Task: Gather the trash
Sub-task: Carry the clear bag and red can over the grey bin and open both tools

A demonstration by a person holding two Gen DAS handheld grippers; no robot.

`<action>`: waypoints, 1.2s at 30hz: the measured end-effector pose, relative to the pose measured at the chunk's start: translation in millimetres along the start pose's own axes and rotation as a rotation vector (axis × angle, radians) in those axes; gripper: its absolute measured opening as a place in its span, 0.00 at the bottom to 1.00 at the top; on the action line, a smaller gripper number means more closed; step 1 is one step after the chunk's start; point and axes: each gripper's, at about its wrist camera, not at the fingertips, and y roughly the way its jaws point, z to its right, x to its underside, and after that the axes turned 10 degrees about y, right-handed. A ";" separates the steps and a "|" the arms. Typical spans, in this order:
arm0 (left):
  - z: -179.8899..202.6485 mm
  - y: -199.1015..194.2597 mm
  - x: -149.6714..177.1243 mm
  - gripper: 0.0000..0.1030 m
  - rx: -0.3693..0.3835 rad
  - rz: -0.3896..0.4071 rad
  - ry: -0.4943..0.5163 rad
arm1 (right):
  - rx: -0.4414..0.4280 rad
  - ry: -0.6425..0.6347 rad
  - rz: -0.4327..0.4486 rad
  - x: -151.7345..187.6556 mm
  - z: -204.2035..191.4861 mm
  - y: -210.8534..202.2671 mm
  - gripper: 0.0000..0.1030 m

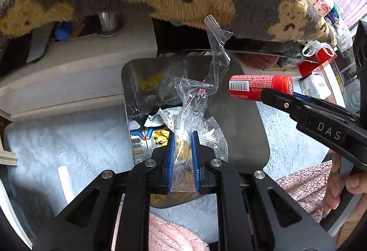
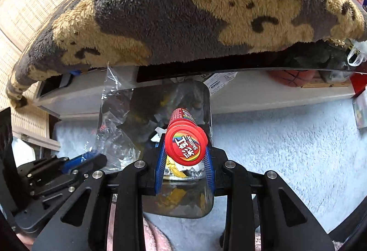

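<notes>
The left gripper clamps a clear plastic wrapper above the open trash bin. The right gripper grips a red candy tube crosswise over the same bin, just beside the wrapper.

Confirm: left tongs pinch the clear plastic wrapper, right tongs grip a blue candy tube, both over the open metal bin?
One slip: the candy tube is red, not blue; the right wrist view shows its red cap and body clamped in the right tongs. The rest holds: the left tongs pinch the clear plastic wrapper, both over the open metal bin.
</notes>
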 end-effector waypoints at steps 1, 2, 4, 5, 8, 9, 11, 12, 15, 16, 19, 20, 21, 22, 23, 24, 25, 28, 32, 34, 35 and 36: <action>0.4 1.7 -0.8 0.13 0.003 -0.001 -0.001 | 0.001 0.001 -0.003 -0.2 0.1 2.6 0.30; -0.8 2.5 -2.2 0.13 0.005 -0.002 -0.001 | 0.002 0.002 -0.006 -0.9 -0.4 3.5 0.30; -0.7 4.0 -4.7 0.14 0.008 -0.001 0.001 | 0.001 0.005 -0.009 -3.1 -0.9 5.5 0.30; -0.7 3.9 -4.8 0.14 0.009 -0.001 0.001 | -0.001 0.005 -0.011 -4.3 -1.6 6.5 0.30; -1.3 4.6 -5.9 0.19 0.011 -0.002 0.000 | -0.006 0.010 -0.011 -9.4 -3.6 11.2 0.30; -0.4 4.3 -6.1 0.24 0.012 -0.003 0.000 | -0.006 0.011 -0.011 -11.5 -3.3 12.4 0.30; -2.4 5.2 -6.8 0.33 0.018 -0.001 -0.007 | -0.007 0.015 -0.006 -14.9 -3.7 14.0 0.31; -2.8 5.3 -7.1 0.34 0.018 0.000 -0.010 | -0.008 0.019 -0.006 -16.1 -3.6 14.4 0.32; -6.6 3.3 -7.1 0.39 0.004 0.005 -0.014 | 0.007 0.030 0.010 -19.6 -2.2 13.9 0.55; -7.1 2.5 -7.4 0.41 0.000 0.008 -0.013 | 0.009 0.034 0.019 -19.8 -0.7 12.6 0.64; -7.5 -1.7 -7.8 0.50 -0.010 0.016 -0.010 | 0.026 0.043 0.031 -22.4 2.0 10.7 0.67; -7.1 -2.7 -8.1 0.54 -0.012 0.021 -0.008 | 0.031 0.044 0.035 -22.9 2.8 10.0 0.72; -6.4 -5.7 -9.0 0.61 -0.017 0.029 -0.002 | 0.037 0.048 0.041 -23.5 3.7 8.7 0.75; -5.8 -7.2 -10.4 0.67 -0.020 0.034 0.002 | 0.041 0.052 0.049 -24.5 5.2 6.8 0.79; -4.9 -10.2 -11.7 0.69 -0.022 0.043 0.007 | 0.041 0.055 0.055 -25.8 6.4 5.2 0.81; -4.0 -13.0 -13.0 0.74 -0.024 0.049 0.010 | 0.041 0.058 0.060 -26.8 6.9 3.1 0.81; -3.0 -14.5 -14.3 0.76 -0.025 0.053 0.012 | 0.042 0.059 0.062 -27.7 8.7 1.0 0.81; -0.3 -21.8 -16.9 0.77 -0.030 0.064 0.017 | 0.040 0.059 0.073 -29.5 9.2 -5.1 0.82; 2.3 -33.9 -22.1 0.79 -0.044 0.082 0.022 | 0.036 0.060 0.092 -32.5 9.9 -16.8 0.83; 2.0 -44.9 -25.2 0.80 -0.054 0.101 0.024 | 0.035 0.060 0.106 -36.0 10.5 -25.0 0.83; 1.6 -49.7 -26.2 0.81 -0.058 0.110 0.024 | 0.036 0.059 0.116 -38.0 11.3 -31.3 0.84; 1.2 -55.7 -28.4 0.82 -0.062 0.121 0.025 | 0.038 0.057 0.126 -40.2 10.1 -35.9 0.84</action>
